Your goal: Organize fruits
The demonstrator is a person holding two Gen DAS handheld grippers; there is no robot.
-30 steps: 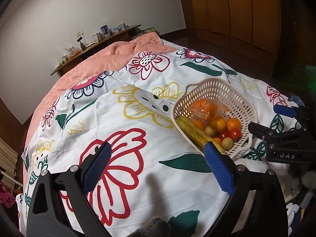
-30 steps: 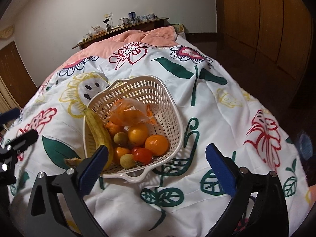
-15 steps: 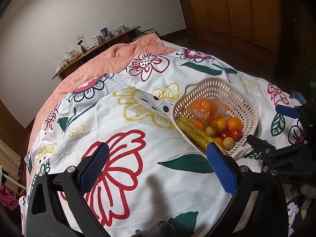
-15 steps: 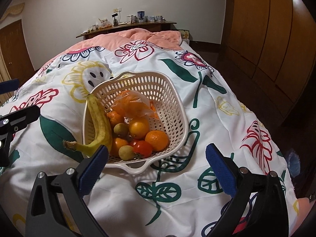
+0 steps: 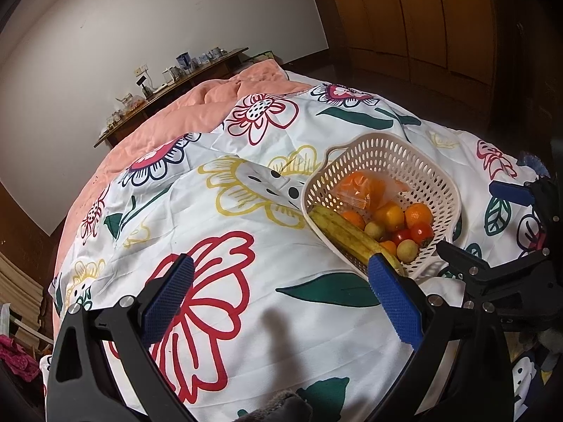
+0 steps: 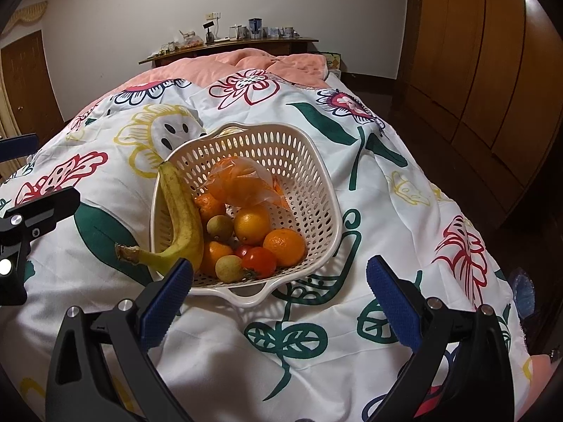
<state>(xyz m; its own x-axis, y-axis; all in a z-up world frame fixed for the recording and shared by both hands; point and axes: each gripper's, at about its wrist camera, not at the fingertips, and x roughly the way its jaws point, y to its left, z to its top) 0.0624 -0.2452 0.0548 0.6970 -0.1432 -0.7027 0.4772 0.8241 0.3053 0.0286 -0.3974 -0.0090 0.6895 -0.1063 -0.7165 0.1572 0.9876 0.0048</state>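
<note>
Both views have drawn slightly nearer the basket (image 6: 309, 190) than a second ago, and the banana's stem now shows fully past the rim in the right wrist view. That basket is cream plastic, perforated with oval holes, with a wavy rounded-square rim, and it sits on a bed under a smooth white quilt (image 6: 225, 344) printed with bold flowers and green leaves. Inside lie a crinkled clear bag of orange fruit (image 6: 242, 183), several glossy round oranges (image 6: 284, 247), a shiny red tomato (image 6: 259, 262) and small dull yellow-green fruits (image 6: 220, 226). A long speckled banana (image 6: 181, 211) leans on the basket's left wall, its long axis running from the far rim towards the camera, stem end poking out over the near-left rim. The left hand-held gripper (image 5: 279, 302) and right hand-held gripper (image 6: 279, 300) each hover above the quilt with blue textured pads spread wide, holding nothing.
</note>
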